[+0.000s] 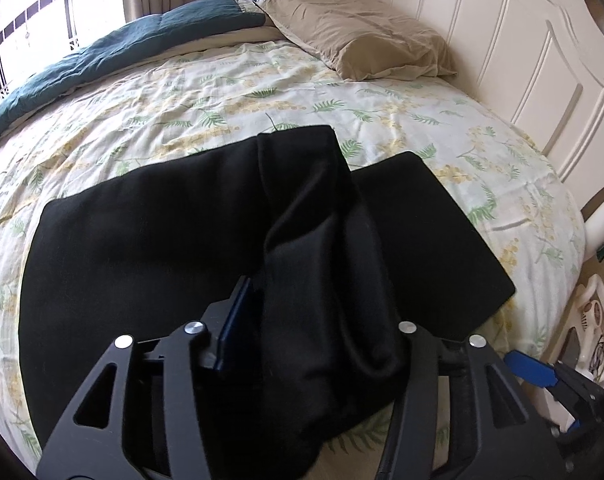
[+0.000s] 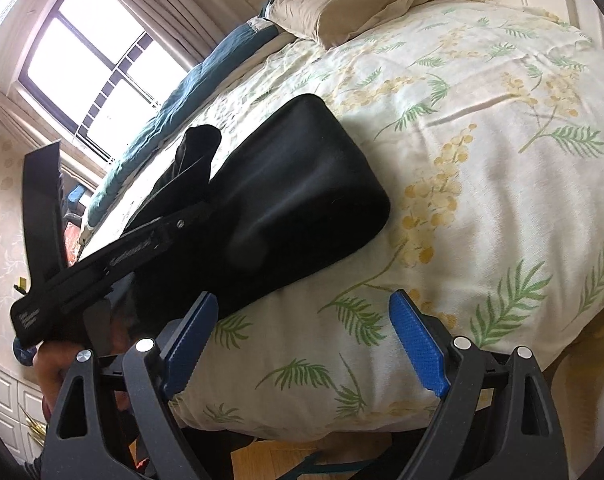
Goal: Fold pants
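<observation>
The black pants [image 1: 149,248] lie folded into a broad flat band across the floral bedsheet [image 1: 221,92], directly ahead of the left tongs [image 1: 314,344]. A bunched fold of the same fabric rises between the two fingers of the left tongs and runs away from them over the flat band. The left finger's blue pad [image 1: 237,324] stands just beside this fold with a slim gap showing; the other finger is hidden behind the cloth, so the tongs are partly open and whether they still pinch the cloth cannot be told.

The right tongs [image 2: 302,344] stand wide open with nothing between the blue pads [image 2: 418,344]; only bedsheet shows in the gap. One rounded end of the pants lies ahead and to the left of them, its near edge just beyond the left pad. The left tongs' black body reaches in from their left, a hand [image 2: 53,368] gripping its handle.

Well beyond both tongs, a tan pillow [image 1: 362,36] rests against the cream headboard [image 1: 522,40], with a teal quilt [image 1: 113,52] along the window [image 2: 85,52] side.
</observation>
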`<state>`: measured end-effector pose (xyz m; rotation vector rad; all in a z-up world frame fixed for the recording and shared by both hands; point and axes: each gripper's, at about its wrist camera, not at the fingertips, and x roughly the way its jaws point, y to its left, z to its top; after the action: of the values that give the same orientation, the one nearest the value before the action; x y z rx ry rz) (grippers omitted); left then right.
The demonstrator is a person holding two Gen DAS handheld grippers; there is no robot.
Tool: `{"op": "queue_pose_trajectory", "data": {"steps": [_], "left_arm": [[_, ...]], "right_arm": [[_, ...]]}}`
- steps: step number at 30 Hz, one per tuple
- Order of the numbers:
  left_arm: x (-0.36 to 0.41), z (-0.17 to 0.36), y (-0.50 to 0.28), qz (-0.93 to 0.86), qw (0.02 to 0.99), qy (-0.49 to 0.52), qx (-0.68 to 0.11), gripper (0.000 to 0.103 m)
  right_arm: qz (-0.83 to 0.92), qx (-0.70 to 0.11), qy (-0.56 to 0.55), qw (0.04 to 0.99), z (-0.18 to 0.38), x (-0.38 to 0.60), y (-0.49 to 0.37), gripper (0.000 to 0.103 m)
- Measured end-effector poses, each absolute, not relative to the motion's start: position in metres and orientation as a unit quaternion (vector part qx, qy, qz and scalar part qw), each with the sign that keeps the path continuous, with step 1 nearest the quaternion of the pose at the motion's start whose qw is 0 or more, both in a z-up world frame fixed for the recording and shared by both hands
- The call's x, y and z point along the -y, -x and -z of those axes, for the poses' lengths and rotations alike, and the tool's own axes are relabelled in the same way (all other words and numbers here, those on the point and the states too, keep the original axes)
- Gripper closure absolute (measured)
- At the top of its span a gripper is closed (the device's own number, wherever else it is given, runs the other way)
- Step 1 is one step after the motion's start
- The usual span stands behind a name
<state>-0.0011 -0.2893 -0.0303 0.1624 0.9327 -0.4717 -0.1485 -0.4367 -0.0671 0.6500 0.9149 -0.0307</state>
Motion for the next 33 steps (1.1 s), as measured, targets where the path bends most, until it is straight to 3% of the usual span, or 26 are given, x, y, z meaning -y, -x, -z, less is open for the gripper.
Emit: {"op": "queue_pose_trajectory", "data": {"steps": [2,13,27,33], "left_arm": [[0.284,0.026,0.007,0.227,0.865,-0.070,-0.443,0.036],[0.239,-0.001,0.046,0.201,0.894,-0.097,-0.388,0.016],[0.092,0.010,0.037,0.077,0.907,-0.005,-0.414,0.011],[0.058,0.012,0.042,0.052,0.908,0.024,-0.414,0.011]], "right_arm": [[0.018,-0.434,-0.307,0.847,0.066,0.438,0.149,0.017],[0.026,-0.413,-0.309,0.856,0.050,0.442,0.147,0.017],[-0.118,-0.408,-0.394,0.815,0.056,0.432,0.043,0.017],[-0.147,-0.431,-0.353,0.817,0.054,0.411,0.012,0.016]]}}
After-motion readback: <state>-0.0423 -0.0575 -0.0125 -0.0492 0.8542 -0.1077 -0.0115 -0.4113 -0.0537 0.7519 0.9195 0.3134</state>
